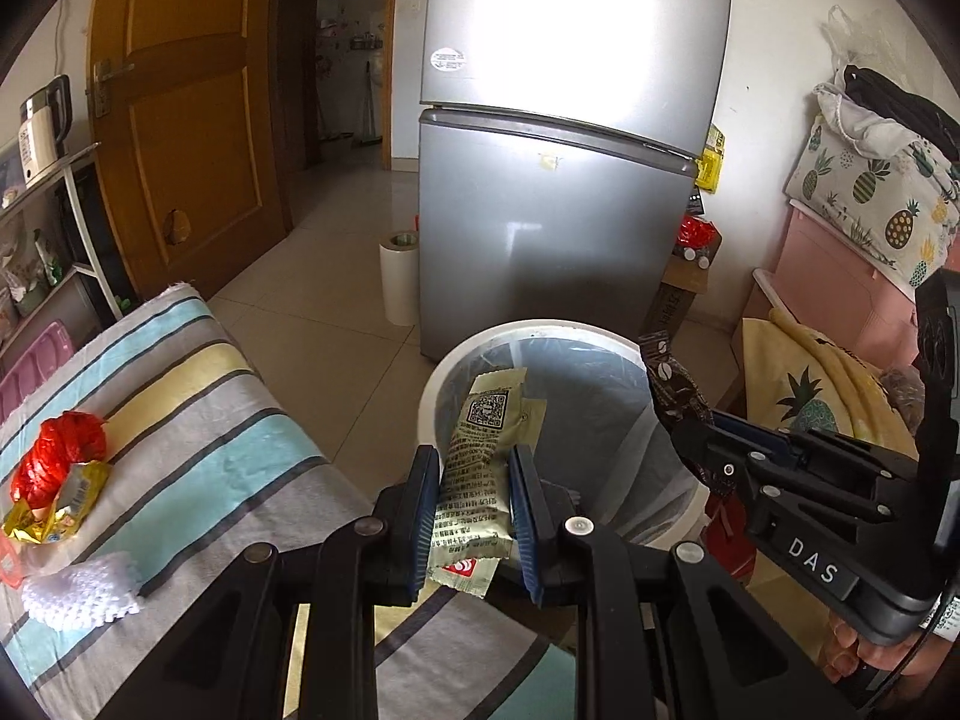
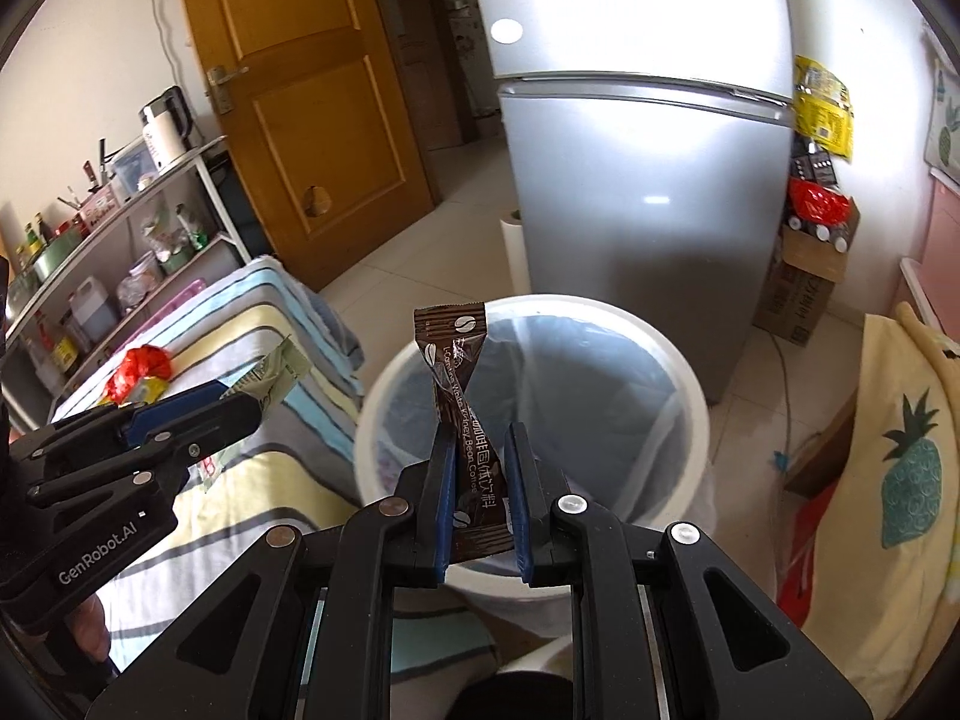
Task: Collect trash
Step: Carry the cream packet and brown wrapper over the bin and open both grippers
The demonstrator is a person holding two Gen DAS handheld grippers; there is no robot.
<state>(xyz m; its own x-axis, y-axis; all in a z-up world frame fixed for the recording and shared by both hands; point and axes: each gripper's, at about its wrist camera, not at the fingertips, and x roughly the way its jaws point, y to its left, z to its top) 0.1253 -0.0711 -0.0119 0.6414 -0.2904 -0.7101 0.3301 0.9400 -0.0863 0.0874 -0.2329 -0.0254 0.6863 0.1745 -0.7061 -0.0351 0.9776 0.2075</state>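
your left gripper [image 1: 471, 504] pinched the green sachet [image 1: 480, 468] and your right gripper [image 2: 477, 474] pinched the brown sachet [image 2: 465, 420], both over the bin [image 2: 690, 384]. best was to centre each past the near rim, then let go.

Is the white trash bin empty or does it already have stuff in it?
Empty as far as shown: the white trash bin has only a clear liner inside. The brown coffee sachet and green packet are above it, clamped in the grippers.
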